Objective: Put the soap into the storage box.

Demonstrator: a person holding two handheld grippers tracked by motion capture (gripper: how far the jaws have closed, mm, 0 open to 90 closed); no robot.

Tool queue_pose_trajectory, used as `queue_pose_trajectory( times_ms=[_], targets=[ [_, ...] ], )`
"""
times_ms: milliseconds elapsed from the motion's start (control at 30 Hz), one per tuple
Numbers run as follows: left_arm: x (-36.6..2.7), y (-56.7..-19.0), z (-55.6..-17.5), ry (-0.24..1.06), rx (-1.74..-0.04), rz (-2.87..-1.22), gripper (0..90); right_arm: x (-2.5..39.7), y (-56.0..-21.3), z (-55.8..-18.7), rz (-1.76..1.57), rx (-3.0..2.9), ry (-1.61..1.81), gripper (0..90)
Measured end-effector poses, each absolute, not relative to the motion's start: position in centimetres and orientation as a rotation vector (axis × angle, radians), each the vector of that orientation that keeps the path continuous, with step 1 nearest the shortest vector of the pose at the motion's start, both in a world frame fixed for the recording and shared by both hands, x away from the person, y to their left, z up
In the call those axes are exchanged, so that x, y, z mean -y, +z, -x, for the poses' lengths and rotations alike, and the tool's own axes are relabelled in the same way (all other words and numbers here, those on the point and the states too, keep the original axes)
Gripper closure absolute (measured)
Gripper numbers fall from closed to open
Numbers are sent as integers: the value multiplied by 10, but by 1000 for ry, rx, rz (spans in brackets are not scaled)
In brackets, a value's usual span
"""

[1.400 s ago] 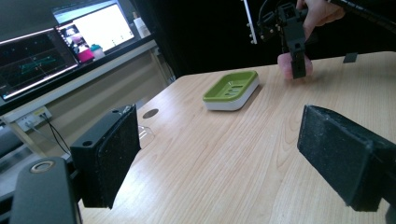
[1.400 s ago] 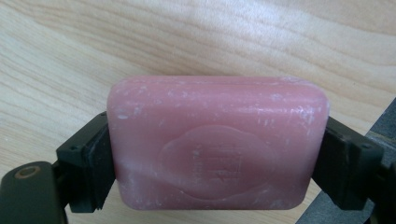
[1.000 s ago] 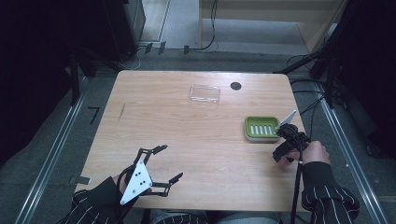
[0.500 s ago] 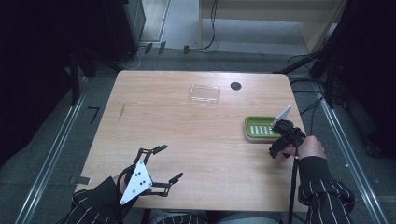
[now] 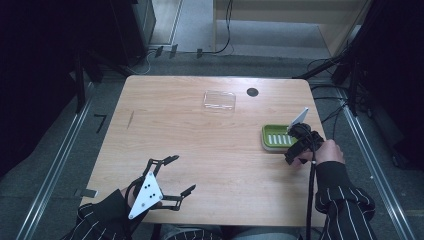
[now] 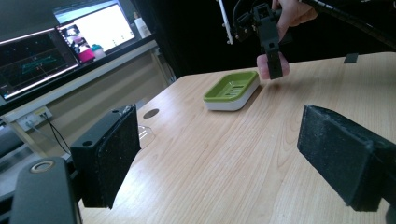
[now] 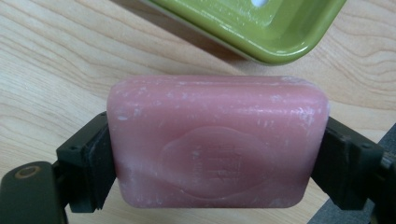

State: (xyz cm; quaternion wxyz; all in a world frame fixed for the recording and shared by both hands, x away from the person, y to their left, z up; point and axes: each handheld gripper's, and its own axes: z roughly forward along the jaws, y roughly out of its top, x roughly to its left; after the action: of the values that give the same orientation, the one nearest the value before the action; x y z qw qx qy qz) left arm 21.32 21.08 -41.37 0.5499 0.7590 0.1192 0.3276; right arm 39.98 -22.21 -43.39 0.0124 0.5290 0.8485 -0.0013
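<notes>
- Pink soap [image 7: 217,140] is pinched by its two short ends between my right gripper's [image 5: 298,145] fingers [image 7: 88,163], hanging just above the tabletop [image 5: 200,140], right beside the green dish [image 5: 276,136].
- It looks like a stiff solid bar, chalky and dry on the face, so I'd guess it's less slick than wet soap, though the rounded corners could still squirt out if I squeeze too hard.
- Probably light for its size. Flat ends are the sane place to hold, and that's where the pads sit.
- Left gripper [image 5: 167,182] is idle near my side of the tabletop, fingers [image 6: 109,156] spread wide with nothing in them.
- Clear lid [image 5: 220,100] sits well away at the far side.
</notes>
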Motion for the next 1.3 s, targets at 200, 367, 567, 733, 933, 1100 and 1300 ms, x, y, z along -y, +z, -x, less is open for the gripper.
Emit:
queue_pose_trajectory(
  times_ms=[200, 367, 567, 733, 933, 1100, 1300],
  targets=[
    [-211, -414, -213, 776, -282, -1797, 136, 219, -431, -405, -1650, -2639, -7, 138],
    [-211, -414, -213, 775, -283, -1796, 135, 218, -428, -409, -1651, -2632, -3, 138],
    [-211, -414, -213, 777, -282, -1796, 135, 216, -423, -416, -1644, -2630, 18, 138],
    [-211, -414, -213, 775, -282, -1796, 135, 213, -422, -420, -1645, -2628, 17, 138],
    [-211, -414, -213, 776, -283, -1798, 135, 211, -421, -427, -1641, -2632, 22, 138],
    [-211, -414, -213, 777, -283, -1798, 136, 210, -418, -431, -1646, -2623, 44, 138],
    [-211, -414, -213, 775, -282, -1797, 135, 207, -415, -437, -1652, -2617, 63, 138]
  ],
)
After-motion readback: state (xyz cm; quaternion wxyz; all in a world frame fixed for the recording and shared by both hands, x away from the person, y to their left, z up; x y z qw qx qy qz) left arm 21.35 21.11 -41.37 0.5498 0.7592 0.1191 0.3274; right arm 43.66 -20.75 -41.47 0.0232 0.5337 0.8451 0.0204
